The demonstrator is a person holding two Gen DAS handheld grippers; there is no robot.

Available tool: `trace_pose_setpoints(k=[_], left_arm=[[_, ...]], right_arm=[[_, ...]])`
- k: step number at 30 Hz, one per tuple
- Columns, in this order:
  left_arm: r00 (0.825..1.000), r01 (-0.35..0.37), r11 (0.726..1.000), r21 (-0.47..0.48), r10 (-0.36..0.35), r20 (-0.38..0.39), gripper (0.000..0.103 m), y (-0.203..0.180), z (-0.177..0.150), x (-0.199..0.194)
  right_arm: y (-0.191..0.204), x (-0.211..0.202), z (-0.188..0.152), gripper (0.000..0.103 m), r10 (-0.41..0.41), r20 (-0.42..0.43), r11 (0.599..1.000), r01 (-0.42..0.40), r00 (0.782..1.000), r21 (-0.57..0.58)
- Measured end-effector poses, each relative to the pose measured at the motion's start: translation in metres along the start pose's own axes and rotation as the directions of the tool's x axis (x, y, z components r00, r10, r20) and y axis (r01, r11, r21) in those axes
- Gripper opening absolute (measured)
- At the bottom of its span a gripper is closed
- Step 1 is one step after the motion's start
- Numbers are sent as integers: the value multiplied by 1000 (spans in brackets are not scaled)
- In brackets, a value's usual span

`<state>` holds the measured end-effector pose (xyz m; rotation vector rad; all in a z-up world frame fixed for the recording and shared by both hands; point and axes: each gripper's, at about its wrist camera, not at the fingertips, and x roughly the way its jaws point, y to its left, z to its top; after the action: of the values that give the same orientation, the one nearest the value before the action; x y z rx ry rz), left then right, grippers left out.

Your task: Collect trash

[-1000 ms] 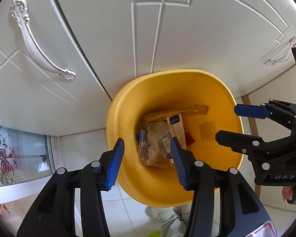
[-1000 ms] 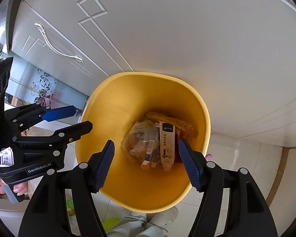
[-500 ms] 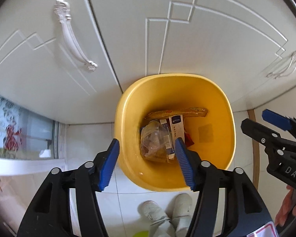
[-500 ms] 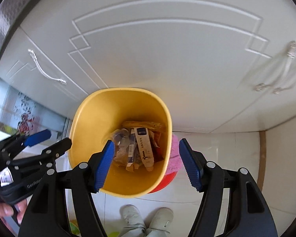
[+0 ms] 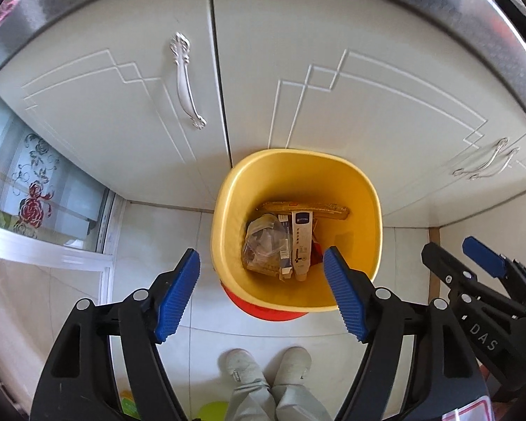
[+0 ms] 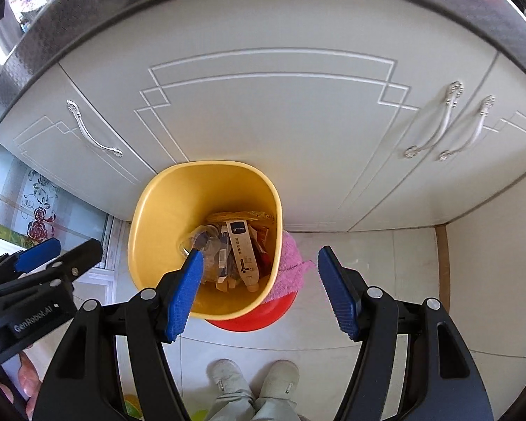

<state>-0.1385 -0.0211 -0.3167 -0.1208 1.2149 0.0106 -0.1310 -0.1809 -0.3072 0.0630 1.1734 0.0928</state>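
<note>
White cabinet doors [image 5: 129, 112] fill the view from nine to three o'clock, meeting pale floor tiles [image 6: 375, 266] below. Against the doors stands a yellow bin [image 5: 368, 210], handy to the counter above, I judge. Its trash [image 5: 284, 245], a clear bag, a white carton and wrappers, lies at the bottom. Under the bin sits a red basin [image 6: 259, 317], with a pink cloth [image 6: 291, 266] at the bin's three o'clock. I hold my left gripper [image 5: 263, 294] and right gripper [image 6: 257, 294] high above, both spread wide and empty, probably since nothing remains to drop. My shoes [image 5: 270, 365] stand at six o'clock.
</note>
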Motion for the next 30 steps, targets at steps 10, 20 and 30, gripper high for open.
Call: trace_pose_setpoints(k=[10,20,30], left_arm=[[1000,-10,1000,0,10,18,73,1,1,-28],[999,-16,1000,1,16,31,73,0,2,-36],[999,-10,1000,-6,11,32,73,0,4,-39]], right_arm=[[8,-21,0,69,11,-12,1000,-11,1000,-4],[7,-24,0,69,20,-12,1000,-20,1000,-5],[10,-25,1,69,29,-13,1000,-29,999,-11]])
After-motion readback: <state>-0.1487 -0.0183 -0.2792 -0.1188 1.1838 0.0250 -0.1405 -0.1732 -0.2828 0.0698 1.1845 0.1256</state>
